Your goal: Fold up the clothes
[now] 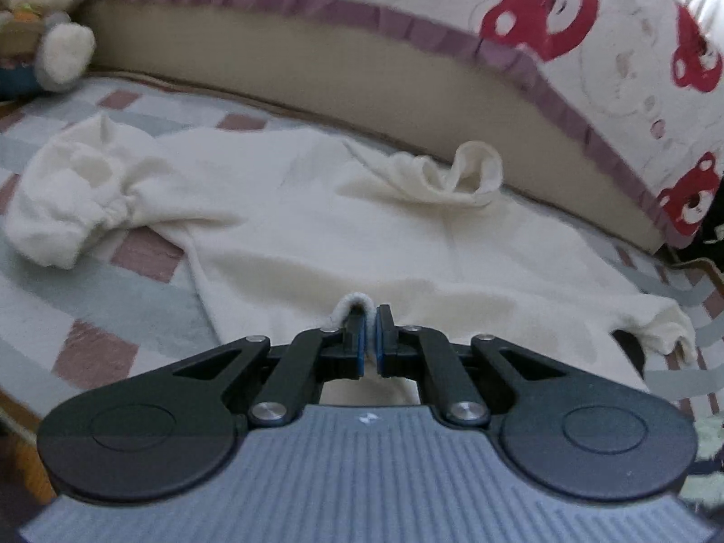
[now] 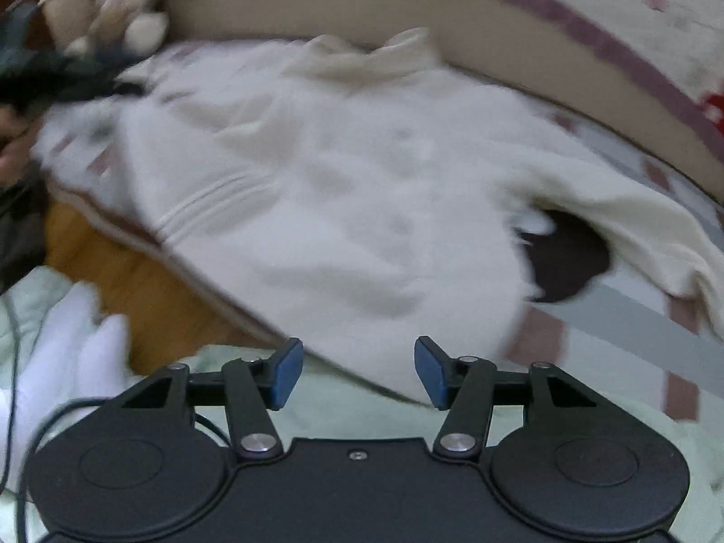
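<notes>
Left tongs [image 1: 371,337] pinch fuzzy cream sweater [image 1: 316,226] hem w/ blue pads; right tongs [image 2: 359,373] wide apart, empty.

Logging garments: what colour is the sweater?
Cream white sweater, clearest in the left wrist view.

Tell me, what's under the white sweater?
The white sweater lies on a checked blanket of pink, grey and white squares. A dark patch peeks out beside one sleeve. Whatever is under the middle is covered.
</notes>
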Motion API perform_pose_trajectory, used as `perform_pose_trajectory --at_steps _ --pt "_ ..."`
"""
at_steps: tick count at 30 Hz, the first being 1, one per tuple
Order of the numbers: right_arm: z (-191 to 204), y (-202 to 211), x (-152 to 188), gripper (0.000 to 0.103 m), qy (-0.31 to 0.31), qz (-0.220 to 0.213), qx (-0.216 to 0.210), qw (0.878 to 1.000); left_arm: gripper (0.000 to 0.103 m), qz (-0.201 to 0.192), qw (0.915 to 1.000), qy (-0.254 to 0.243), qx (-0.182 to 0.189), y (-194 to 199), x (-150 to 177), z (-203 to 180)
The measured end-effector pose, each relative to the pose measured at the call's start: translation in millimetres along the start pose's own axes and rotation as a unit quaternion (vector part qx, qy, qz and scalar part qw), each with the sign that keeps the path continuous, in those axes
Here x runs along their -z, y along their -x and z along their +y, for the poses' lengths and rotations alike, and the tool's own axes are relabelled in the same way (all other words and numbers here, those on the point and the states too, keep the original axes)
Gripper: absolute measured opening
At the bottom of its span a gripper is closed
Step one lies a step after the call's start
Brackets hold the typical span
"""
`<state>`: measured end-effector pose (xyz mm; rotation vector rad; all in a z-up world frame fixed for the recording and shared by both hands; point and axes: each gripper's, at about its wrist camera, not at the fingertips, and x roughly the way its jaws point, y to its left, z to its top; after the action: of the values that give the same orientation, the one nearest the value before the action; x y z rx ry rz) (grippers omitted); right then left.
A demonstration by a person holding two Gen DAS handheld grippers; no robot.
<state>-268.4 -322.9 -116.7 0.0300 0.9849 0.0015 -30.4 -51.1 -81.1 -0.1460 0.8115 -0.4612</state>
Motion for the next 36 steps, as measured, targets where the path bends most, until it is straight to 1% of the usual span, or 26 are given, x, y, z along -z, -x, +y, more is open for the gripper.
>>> perform_pose_trajectory --at_steps 1,2,4,5,7,9,10,12,13,15,17,19,20,21,22,24,25,26,27,29,30,31,32,33,34,36 --pt "11.4 -6.2 -7.1 0.063 0.021 -0.003 -0.006 1.000 0.005 0.002 1.0000 0.000 -0.004 -8.3 -4.2 0.5" --pt "22.8 -12.3 -14.3 0.070 0.042 -0.005 -0.013 0.999 0.005 0.001 1.0000 0.000 -0.005 -13.9 -7.6 0.8" --pt "39.7 -31.6 -22.5 0.072 0.091 -0.012 0.001 0.996 0.005 -0.005 0.9999 -0.001 -0.009 -21.2 -11.6 0.3" --pt "47.8 -43.2 -24.7 0.072 0.114 -0.004 0.013 0.993 0.005 -0.008 0.9999 -0.001 -0.010 -23.5 -12.2 0.1" --pt "61.7 -69.0 -25.0 0.069 0.166 0.043 0.034 0.985 0.005 -0.010 0.9999 0.003 -0.007 -26.5 -10.2 0.7" --pt "72.2 -72.8 -28.1 0.033 0.213 0.039 0.068 0.974 0.005 -0.012 0.9999 0.005 -0.010 -24.3 -7.9 3.6" --pt "77.3 -74.3 -29.7 0.030 0.237 0.036 0.085 0.967 0.005 -0.012 0.9998 0.006 -0.014 -21.8 -6.6 5.7" --pt "57.1 -60.0 -44.3 0.012 0.165 0.012 0.035 0.986 0.006 -0.013 0.9998 0.006 -0.016 -17.6 -4.9 12.0" --pt "46.4 -52.5 -51.9 0.010 0.126 0.000 0.008 0.992 0.006 -0.014 0.9998 0.005 -0.016 -15.8 -4.3 15.7" --pt "16.9 -53.3 -59.6 0.008 0.055 -0.013 -0.005 0.998 0.006 -0.008 0.9997 0.007 -0.020 -15.7 -2.6 22.0" --pt "-12.9 -54.8 -66.9 0.008 -0.015 -0.025 -0.017 0.999 0.008 0.004 0.9995 0.013 -0.027 -17.5 1.1 25.6" --pt "-42.6 -56.3 -74.2 0.000 -0.086 -0.036 -0.029 0.995 0.012 0.007 0.9996 0.012 -0.026 -14.8 6.9 23.4" --pt "-57.5 -57.1 -77.9 0.000 -0.121 -0.042 -0.034 0.991 0.023 0.007 0.9996 0.008 -0.024 -12.7 10.0 21.2" --pt "-63.9 -61.1 -80.5 0.000 -0.121 -0.042 -0.007 0.992 0.032 0.005 0.9997 0.002 -0.024 -9.7 13.4 18.1" --pt "-68.6 -64.0 -81.0 0.000 -0.119 -0.039 0.012 0.992 0.046 0.002 0.9997 -0.004 -0.022 -6.5 16.8 15.1" --pt "-77.7 -69.6 -81.6 0.000 -0.115 -0.032 0.048 0.992 0.050 -0.003 0.9999 -0.014 -0.009 -1.5 23.0 10.0" --pt "-82.6 -67.9 -81.3 0.000 -0.122 -0.023 0.049 0.991 0.050 -0.003 0.9998 -0.019 -0.005 -0.9 25.5 7.7" --pt "-82.4 -58.7 -78.1 0.002 -0.119 -0.032 0.036 0.992 0.050 0.001 0.9995 -0.028 -0.011 -3.1 26.9 5.1" --pt "-81.8 -48.8 -74.7 0.010 -0.115 -0.042 0.022 0.992 0.050 0.006 0.9991 -0.037 -0.018 -6.0 27.9 2.7" --pt "-69.2 -32.1 -63.3 0.014 -0.081 -0.065 -0.020 0.994 0.048 0.014 0.9977 -0.055 -0.038 -14.4 27.5 -1.0" --pt "-62.6 -23.8 -57.5 0.033 -0.063 -0.076 -0.041 0.994 0.047 0.017 0.9976 -0.051 -0.044 -17.9 26.3 -0.3" --pt "-50.5 -20.4 -48.8 0.045 -0.031 -0.078 -0.048 0.995 0.044 0.019 0.9980 -0.035 -0.048 -20.8 24.3 2.5" --pt "-37.9 -17.4 -39.8 0.064 0.002 -0.080 -0.054 0.995 0.037 0.021 0.9982 -0.020 -0.053 -23.6 22.3 5.4" --pt "-25.2 -14.4 -30.9 0.071 0.036 -0.081 -0.060 0.994 0.030 0.024 0.9979 -0.003 -0.059 -26.5 20.3 8.3" --pt "-11.9 -18.9 -25.8 0.071 0.075 -0.066 -0.047 0.994 0.017 0.029 0.9970 0.011 -0.071 -29.7 18.3 10.7" --pt "11.4 -32.6 -16.0 0.071 0.154 -0.046 0.000 0.987 0.015 0.042 0.9949 0.014 -0.091 -36.0 14.8 11.2"
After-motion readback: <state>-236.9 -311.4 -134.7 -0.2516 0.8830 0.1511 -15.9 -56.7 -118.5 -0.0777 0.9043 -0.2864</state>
